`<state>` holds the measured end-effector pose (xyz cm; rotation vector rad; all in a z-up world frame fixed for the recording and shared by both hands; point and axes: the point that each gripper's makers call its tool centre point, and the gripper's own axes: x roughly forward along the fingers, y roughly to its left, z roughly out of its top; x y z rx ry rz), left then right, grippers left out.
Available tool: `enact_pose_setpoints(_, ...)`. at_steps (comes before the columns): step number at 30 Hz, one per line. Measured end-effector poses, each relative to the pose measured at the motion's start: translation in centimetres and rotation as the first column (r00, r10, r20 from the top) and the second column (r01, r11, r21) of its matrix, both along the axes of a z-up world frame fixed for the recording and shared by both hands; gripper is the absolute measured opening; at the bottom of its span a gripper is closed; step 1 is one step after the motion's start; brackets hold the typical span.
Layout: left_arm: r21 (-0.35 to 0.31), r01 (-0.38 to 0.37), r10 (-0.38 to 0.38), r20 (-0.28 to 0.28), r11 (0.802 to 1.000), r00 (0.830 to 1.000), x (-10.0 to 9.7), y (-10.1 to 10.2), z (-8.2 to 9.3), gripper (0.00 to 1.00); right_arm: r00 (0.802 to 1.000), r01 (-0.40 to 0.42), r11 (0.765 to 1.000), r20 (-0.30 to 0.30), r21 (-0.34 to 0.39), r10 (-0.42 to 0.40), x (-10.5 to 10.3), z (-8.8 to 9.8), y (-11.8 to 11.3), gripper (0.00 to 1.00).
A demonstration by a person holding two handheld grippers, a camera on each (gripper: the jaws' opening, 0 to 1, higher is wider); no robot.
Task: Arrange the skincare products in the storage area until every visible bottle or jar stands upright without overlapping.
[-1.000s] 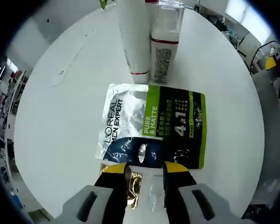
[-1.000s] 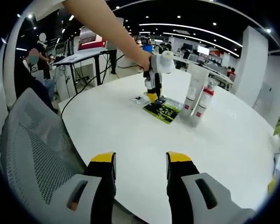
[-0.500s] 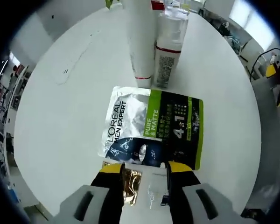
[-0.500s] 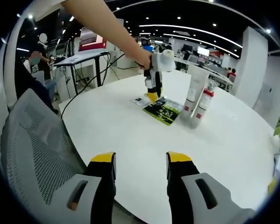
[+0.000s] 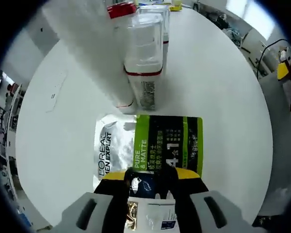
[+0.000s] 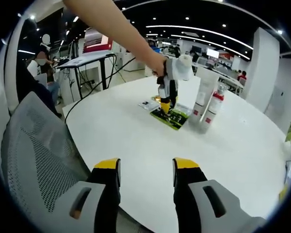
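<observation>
Green-and-silver sachet (image 5: pixel 150 150) now lies between the left gripper's (image 5: pixel 148 178) open jaws, which have advanced over it, readying a pickup; right gripper (image 6: pixel 145 170) waits open.

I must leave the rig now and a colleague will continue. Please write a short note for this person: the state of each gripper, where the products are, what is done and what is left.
Left gripper: open, jaws down astride the near edge of the green and silver sachet, not closed on it.
Right gripper: open, holding nothing, over the near edge of the white table.
White tube and clear bottle with red band: upright, side by side, just beyond the sachet.
Small gold packet and small white packet: flat near the left gripper.
Done: tube and bottle stand.
Left: the flat sachet and packets probably need tidying.
</observation>
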<state>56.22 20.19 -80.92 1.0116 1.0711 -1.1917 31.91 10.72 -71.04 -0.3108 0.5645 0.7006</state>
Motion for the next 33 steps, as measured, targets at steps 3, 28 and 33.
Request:
enact_pose_setpoints(3, 0.008, 0.020, -0.020, 0.002, 1.000, 1.000, 0.2, 0.0, 0.2, 0.37, 1.000, -0.003, 1.000, -0.002, -0.003, 0.003, 0.0, -0.1, 0.0, 0.40)
enact_pose_setpoints(28, -0.002, -0.081, 0.081, -0.025, 0.997, 0.996, 0.2, 0.6, 1.6, 0.48, 1.000, -0.008, 1.000, 0.000, -0.006, 0.008, -0.1, -0.1, 0.2, 0.41)
enact_pose_setpoints(33, -0.056, -0.175, 0.174, -0.015, 0.983, 0.985, 0.3, 2.2, 2.4, 0.47, 1.000, -0.007, 1.000, 0.009, -0.005, 0.007, 0.0, 0.0, 0.1, 0.41)
